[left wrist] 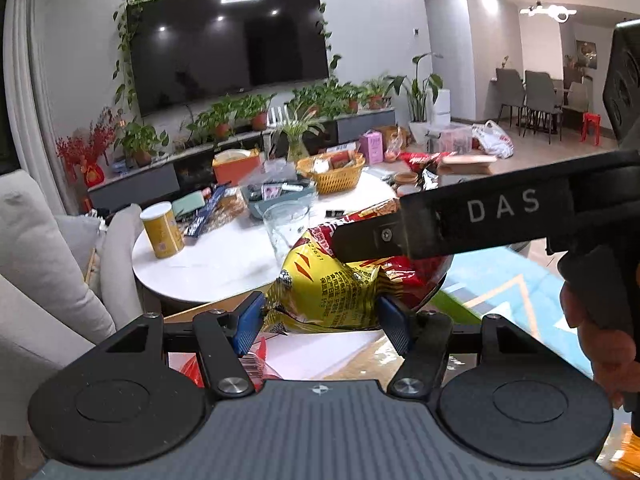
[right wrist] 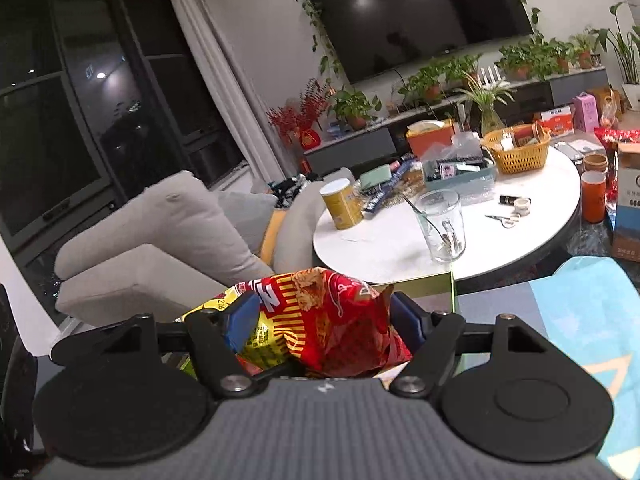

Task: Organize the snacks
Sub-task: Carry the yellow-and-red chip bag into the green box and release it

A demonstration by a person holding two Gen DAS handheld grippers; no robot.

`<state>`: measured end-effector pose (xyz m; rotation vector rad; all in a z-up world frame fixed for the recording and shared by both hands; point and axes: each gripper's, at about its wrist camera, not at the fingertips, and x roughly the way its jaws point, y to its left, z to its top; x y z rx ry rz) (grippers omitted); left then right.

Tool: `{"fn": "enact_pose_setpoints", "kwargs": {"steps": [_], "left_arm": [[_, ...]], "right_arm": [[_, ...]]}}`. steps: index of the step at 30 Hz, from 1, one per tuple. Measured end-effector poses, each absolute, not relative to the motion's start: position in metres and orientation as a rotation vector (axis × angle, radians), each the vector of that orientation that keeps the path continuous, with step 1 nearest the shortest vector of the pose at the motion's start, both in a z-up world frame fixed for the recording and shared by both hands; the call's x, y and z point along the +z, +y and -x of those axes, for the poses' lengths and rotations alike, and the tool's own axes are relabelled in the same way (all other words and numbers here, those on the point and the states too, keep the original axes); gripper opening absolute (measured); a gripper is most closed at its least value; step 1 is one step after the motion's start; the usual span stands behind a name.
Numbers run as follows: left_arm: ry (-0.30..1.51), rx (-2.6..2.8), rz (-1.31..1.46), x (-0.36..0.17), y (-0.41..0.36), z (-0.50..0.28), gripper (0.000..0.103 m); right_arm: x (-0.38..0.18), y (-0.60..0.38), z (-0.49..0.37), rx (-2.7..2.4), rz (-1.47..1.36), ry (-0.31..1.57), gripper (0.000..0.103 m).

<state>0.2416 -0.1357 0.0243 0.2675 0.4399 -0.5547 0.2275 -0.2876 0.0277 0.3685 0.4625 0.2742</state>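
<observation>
A crinkled red and yellow snack bag [left wrist: 320,284] hangs in the air in front of the round white table [left wrist: 224,256]. My left gripper [left wrist: 320,316] is shut on its yellow end, blue pads pressing both sides. My right gripper [right wrist: 320,320] is shut on the same snack bag [right wrist: 320,312] at its red end. In the left wrist view the right gripper's black finger [left wrist: 460,216] reaches in from the right over the bag, with a hand [left wrist: 600,320] behind it.
On the table stand a yellow can [left wrist: 162,230], a clear glass [right wrist: 440,226] with a spoon, a yellow basket [right wrist: 518,150] of snacks, a teal tray [right wrist: 460,176] and loose packets. A grey sofa [right wrist: 160,240] is at left. An open box edge [right wrist: 424,280] lies below.
</observation>
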Motion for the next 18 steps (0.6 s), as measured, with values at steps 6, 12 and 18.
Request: {"fn": "enact_pose_setpoints", "kwargs": {"steps": [6,12,18], "left_arm": [[0.496,-0.455,-0.291,0.002,-0.129,-0.259,0.06],[0.458,-0.46,-0.262,0.013,-0.107,-0.233,0.066],[0.443,-0.499,-0.224,0.023,-0.089,-0.187,0.069]], "right_arm": [[0.012,-0.289,-0.229,0.173,-0.343,0.473,0.052],[0.018,-0.295,-0.194,0.195,-0.364,0.473,0.052],[0.027,-0.284,-0.154,0.222,-0.343,0.501,0.052]]}}
